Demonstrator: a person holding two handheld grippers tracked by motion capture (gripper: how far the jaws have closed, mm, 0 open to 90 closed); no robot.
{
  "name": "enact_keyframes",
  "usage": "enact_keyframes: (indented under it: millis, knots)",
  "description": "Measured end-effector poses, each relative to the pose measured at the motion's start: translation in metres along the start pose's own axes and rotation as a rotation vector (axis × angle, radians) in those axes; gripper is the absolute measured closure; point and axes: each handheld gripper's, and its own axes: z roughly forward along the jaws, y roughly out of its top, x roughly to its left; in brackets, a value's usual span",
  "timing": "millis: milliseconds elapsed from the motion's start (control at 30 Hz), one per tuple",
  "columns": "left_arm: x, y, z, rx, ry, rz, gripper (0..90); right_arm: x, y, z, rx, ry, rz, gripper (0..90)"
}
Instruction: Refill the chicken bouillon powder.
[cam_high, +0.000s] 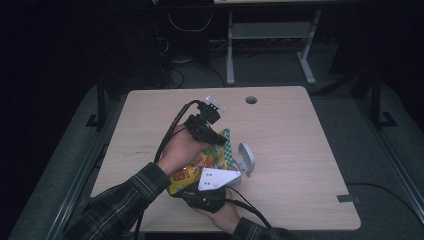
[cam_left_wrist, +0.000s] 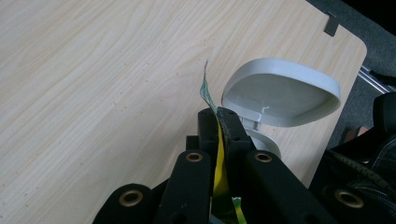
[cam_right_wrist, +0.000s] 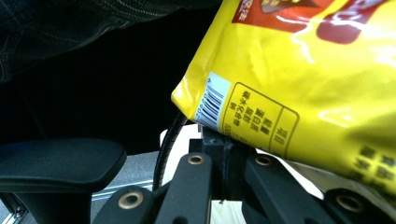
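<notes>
**Two grippers pinch a yellow snack bag over the bench**

The person leans in from the near edge, both plaid-sleeved forearms bent towards the middle of the pale wood-grain bench (cam_high: 300, 150). The left hand (cam_high: 177, 150) is raised with the wrist cocked, so the left gripper (cam_high: 216, 137) points down and to the right at the top of the bag. The right hand (cam_high: 220, 212) sits low at the near edge, palm up under the right gripper (cam_high: 187, 190), which carries a grey three-cornered plate on top.

The snack bag (cam_high: 200, 165) is glossy crinkled foil, yellow with red and orange print, a barcode near one corner and a green-checked sealed edge. It hangs between the two grippers, just above the bench.

The left fingers (cam_left_wrist: 208, 121) are closed tight on the thin sealed edge, which stands up between them. The right fingers (cam_right_wrist: 212, 140) are closed on the bag's bottom corner.

Just beside the bag stands a smooth white plastic container with its rounded lid (cam_left_wrist: 280, 91) hinged open.
</notes>
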Motion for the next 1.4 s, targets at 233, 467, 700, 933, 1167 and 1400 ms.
enact_keyframes:
  millis: [233,467,700,933,1167,1400]
  knots:
    - [-0.002,-0.003,-0.007,-0.009,0.008,0.014,90.0,0.0,-0.002,0.002,0.006,0.004,0.0,90.0]
    - [-0.002,-0.007,-0.018,-0.031,0.01,0.023,90.0,0.0,-0.003,0.003,0.011,0.004,-0.002,90.0]
    - [-0.002,-0.012,-0.031,-0.057,0.008,0.029,90.0,0.001,-0.005,0.005,0.022,0.01,0.0,90.0]
    - [0.002,-0.019,-0.043,-0.076,0.017,0.028,90.0,0.0,-0.005,0.005,0.014,0.008,0.003,90.0]
    - [0.011,-0.029,-0.049,-0.102,0.019,-0.001,90.0,-0.003,-0.005,0.003,0.011,-0.003,0.009,90.0]
    - [0.021,-0.039,-0.059,-0.17,0.025,-0.037,90.0,-0.003,-0.006,0.003,0.014,-0.007,0.01,90.0]
